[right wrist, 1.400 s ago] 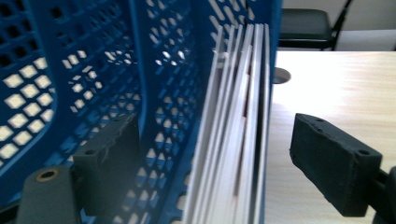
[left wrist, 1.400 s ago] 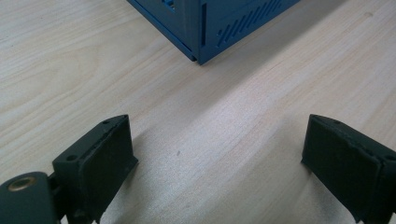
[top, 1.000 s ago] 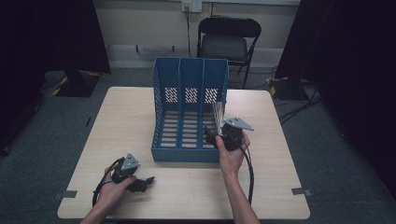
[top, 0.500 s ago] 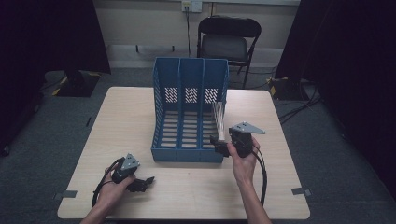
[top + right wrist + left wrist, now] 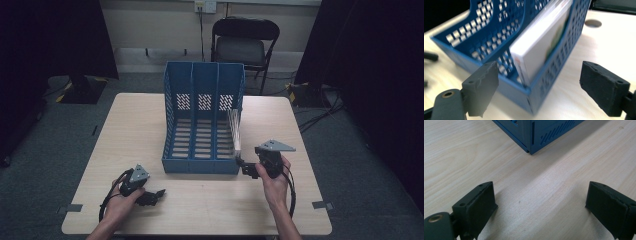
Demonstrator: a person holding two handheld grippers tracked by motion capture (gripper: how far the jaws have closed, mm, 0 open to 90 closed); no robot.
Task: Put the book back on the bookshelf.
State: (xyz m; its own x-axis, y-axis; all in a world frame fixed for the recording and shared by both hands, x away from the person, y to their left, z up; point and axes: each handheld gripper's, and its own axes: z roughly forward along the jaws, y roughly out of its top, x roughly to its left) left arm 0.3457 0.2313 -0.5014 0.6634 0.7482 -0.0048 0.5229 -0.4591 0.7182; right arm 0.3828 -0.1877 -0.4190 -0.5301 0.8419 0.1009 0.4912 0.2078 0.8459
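A stack of white-spined books [image 5: 541, 42] stands upright in the rightmost compartment of the blue file rack [image 5: 202, 125] on the bench [image 5: 300, 200], leaning against its outer perforated wall. The right hand-held gripper [image 5: 246, 167] sits just off the rack's front right corner, jaws spread wide and empty, aimed at the books' near edge. This looks like the moment just after placing, or an approach to regrip; either way the next move calls for a straight path clear of the rack's low front lip. The left hand-held gripper [image 5: 152, 196] rests on the bench, jaws apart, holding nothing.
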